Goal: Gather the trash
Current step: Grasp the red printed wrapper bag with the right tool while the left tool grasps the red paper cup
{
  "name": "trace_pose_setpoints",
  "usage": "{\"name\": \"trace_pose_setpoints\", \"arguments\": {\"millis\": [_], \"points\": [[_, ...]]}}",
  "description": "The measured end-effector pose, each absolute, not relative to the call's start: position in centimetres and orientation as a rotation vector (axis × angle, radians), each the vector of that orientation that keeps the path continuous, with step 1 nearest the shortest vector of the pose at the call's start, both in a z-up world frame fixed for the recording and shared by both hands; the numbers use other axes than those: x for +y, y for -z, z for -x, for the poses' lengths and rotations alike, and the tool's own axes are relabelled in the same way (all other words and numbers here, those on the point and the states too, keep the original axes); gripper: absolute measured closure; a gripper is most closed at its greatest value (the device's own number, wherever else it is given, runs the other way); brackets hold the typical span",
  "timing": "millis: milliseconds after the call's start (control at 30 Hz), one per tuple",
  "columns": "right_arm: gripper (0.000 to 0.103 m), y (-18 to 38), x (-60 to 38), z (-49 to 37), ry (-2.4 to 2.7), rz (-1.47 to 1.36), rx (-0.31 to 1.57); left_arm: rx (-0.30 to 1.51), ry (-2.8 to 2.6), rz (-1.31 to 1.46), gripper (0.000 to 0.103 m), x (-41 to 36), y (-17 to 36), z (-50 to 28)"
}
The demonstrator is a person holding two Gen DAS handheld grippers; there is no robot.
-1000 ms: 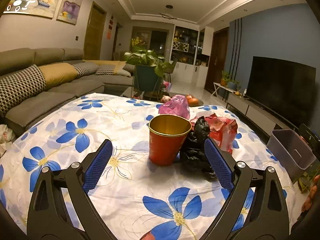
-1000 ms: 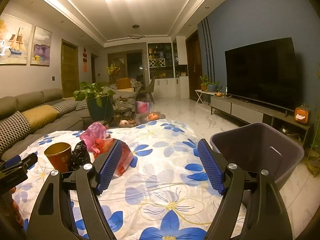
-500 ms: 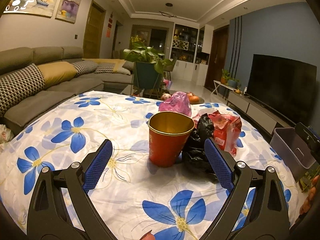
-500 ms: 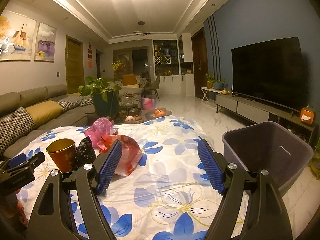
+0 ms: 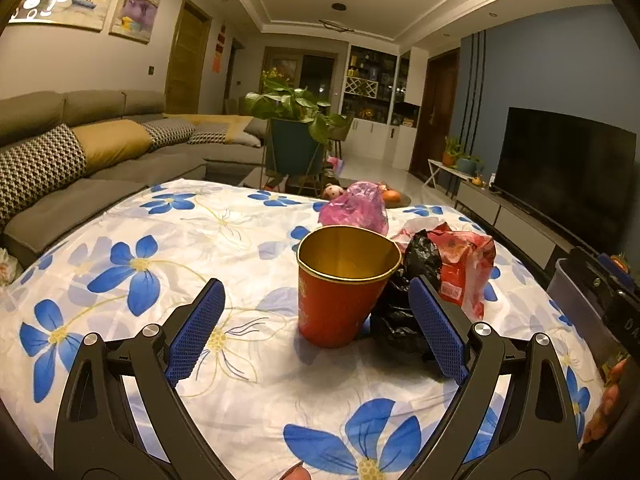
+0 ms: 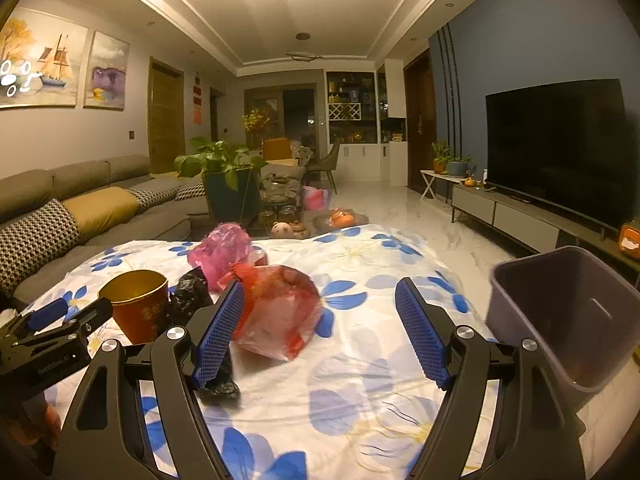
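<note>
Both pairs of blue-padded fingers stand spread wide with nothing between them. We take the red paper cup with a gold lining (image 5: 344,284) as our landmark: it stands upright on the white tablecloth printed with blue flowers (image 5: 160,240). Our left gripper (image 5: 316,328) hovers just in front of the cup, framing it, which suggests we mean to pick it up first. Touching the cup's right side is a crumpled black plastic bag (image 5: 400,308), and just beyond that lies a red plastic bag (image 5: 466,268). Behind the cup sits a crumpled pink plastic bag (image 5: 354,210). The trash is bunched together, so closing on the cup may drag the black bag along.

Our right gripper (image 6: 318,328) waits to the right of the cup, its left pad (image 6: 218,336) overlapping the red bag in view. Farther right of the cup, past the cloth's edge, a grey plastic bin (image 6: 568,316) stands open, probably where the trash goes.
</note>
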State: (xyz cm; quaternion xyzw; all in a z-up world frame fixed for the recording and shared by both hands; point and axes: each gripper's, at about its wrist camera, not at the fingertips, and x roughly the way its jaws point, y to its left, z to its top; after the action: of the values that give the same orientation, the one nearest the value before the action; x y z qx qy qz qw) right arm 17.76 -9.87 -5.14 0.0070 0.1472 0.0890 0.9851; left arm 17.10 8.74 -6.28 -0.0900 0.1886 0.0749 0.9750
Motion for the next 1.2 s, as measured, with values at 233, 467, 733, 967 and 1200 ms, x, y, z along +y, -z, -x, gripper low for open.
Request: {"name": "trace_pose_setpoints", "arguments": {"millis": [233, 467, 733, 967, 1200], "points": [[0.027, 5.9, -6.9, -20.7, -0.215, 0.025, 0.329, 0.409, -0.126, 0.195, 0.012, 9.0, 6.8, -19.1], [0.027, 6.6, -5.3, -23.9, -0.223, 0.059, 0.365, 0.447, -0.105, 0.219, 0.012, 9.4, 7.1, -21.2], [0.036, 7.4, -4.1, -26.5, -0.236, 0.077, 0.413, 0.48, -0.084, 0.242, 0.012, 9.8, 7.7, -22.8], [0.078, 8.2, -3.7, -27.4, -0.273, 0.097, 0.46, 0.516, -0.049, 0.289, 0.016, 10.5, 8.5, -23.9], [0.101, 8.0, -3.7, -26.5, -0.299, 0.112, 0.436, 0.526, -0.02, 0.303, 0.043, 10.6, 8.8, -23.9]]}}
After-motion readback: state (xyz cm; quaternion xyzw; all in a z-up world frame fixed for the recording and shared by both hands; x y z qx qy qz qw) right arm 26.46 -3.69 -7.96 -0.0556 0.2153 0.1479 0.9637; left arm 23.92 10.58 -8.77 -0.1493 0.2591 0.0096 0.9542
